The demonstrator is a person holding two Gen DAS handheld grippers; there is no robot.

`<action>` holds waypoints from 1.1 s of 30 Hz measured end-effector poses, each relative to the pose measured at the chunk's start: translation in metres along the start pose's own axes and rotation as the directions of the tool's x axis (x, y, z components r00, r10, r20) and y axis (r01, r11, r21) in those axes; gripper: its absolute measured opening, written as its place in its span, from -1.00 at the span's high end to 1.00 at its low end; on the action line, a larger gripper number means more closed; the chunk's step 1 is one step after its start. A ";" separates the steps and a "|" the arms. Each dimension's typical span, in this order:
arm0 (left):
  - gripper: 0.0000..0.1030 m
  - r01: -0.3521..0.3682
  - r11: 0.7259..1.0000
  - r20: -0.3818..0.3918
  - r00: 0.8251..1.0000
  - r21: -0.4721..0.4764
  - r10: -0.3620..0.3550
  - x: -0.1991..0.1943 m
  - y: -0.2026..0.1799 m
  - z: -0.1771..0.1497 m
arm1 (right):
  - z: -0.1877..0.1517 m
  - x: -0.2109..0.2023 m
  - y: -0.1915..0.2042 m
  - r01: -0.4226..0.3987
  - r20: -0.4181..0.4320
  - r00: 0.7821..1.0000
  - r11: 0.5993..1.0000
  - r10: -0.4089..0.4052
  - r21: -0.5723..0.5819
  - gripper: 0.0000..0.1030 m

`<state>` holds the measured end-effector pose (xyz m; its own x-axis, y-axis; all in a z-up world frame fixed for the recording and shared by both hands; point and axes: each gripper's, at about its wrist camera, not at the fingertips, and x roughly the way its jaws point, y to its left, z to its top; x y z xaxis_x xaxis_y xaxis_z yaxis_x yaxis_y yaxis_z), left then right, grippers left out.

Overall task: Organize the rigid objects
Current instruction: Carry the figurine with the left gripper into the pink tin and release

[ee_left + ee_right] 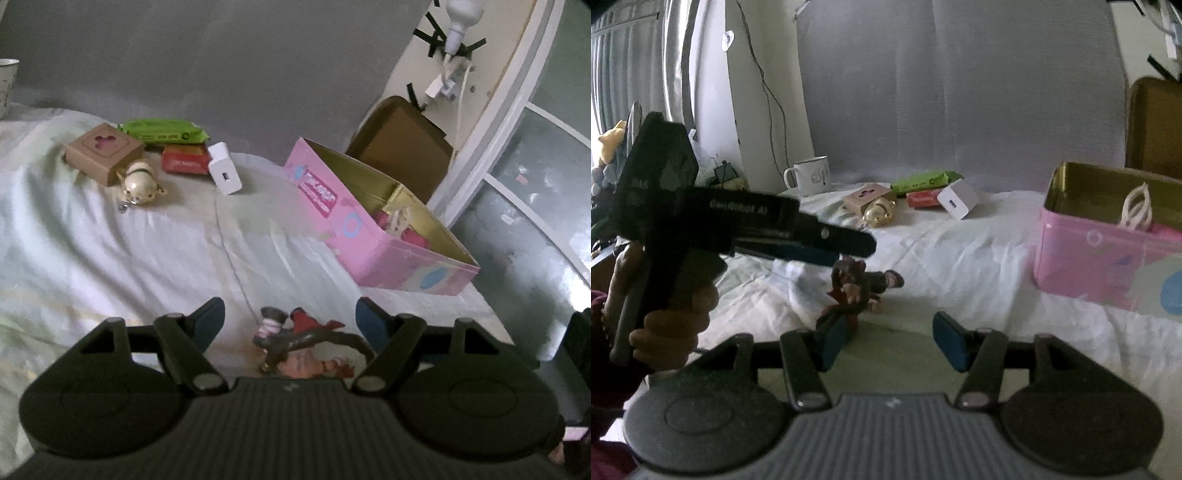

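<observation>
Pink tin (369,236) holds white clip (399,219) (lid off)

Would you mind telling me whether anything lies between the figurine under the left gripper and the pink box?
Nothing visible does. The figurine lies on the white sheet between the left gripper's open jaws, and only bare sheet separates it from the pink box.

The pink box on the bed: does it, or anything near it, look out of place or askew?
The pink box sits upright but near the bed's edge. The figurine lies toppled on the sheet, between the open left gripper fingers, apart from the other items.
</observation>
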<state>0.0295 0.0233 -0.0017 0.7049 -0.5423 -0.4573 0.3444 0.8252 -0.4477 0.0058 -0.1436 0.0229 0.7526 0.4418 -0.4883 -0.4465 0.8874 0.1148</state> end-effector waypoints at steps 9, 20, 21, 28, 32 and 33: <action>-0.57 0.024 1.000 -0.044 0.999 0.005 -0.024 0.011 -0.003 -0.005 | 0.007 0.000 -0.005 -0.079 0.025 0.997 0.996 0.078 0.036 -0.13; -0.38 0.014 0.999 -0.074 0.997 0.037 -0.011 0.023 -0.021 -0.018 | 0.011 0.055 0.009 -0.144 -0.132 0.982 0.987 0.134 -0.070 0.03; -0.38 0.019 1.000 -0.080 0.997 0.024 -0.017 0.024 -0.021 -0.017 | 0.011 0.055 0.008 -0.150 -0.127 0.982 0.987 0.141 -0.061 0.03; -0.31 0.035 0.991 -0.054 0.998 0.132 -0.028 0.034 -0.059 0.011 | 0.015 0.035 -0.005 -0.092 -0.040 0.995 0.993 0.089 -0.076 0.04; -0.30 0.088 0.975 -0.034 0.996 0.205 -0.083 0.053 -0.090 0.042 | 0.029 0.014 -0.025 -0.014 0.055 0.998 0.996 0.019 -0.087 0.04; -0.30 0.112 0.967 -0.033 0.994 0.227 -0.107 0.059 -0.100 0.048 | 0.033 0.009 -0.032 0.003 0.075 0.997 0.997 0.003 -0.079 0.04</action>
<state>0.0661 -0.0838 0.0533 0.6427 -0.6328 -0.4319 0.5532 0.7733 -0.3098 0.0429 -0.1636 0.0431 0.7856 0.4532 -0.4212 -0.4811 0.8755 0.0447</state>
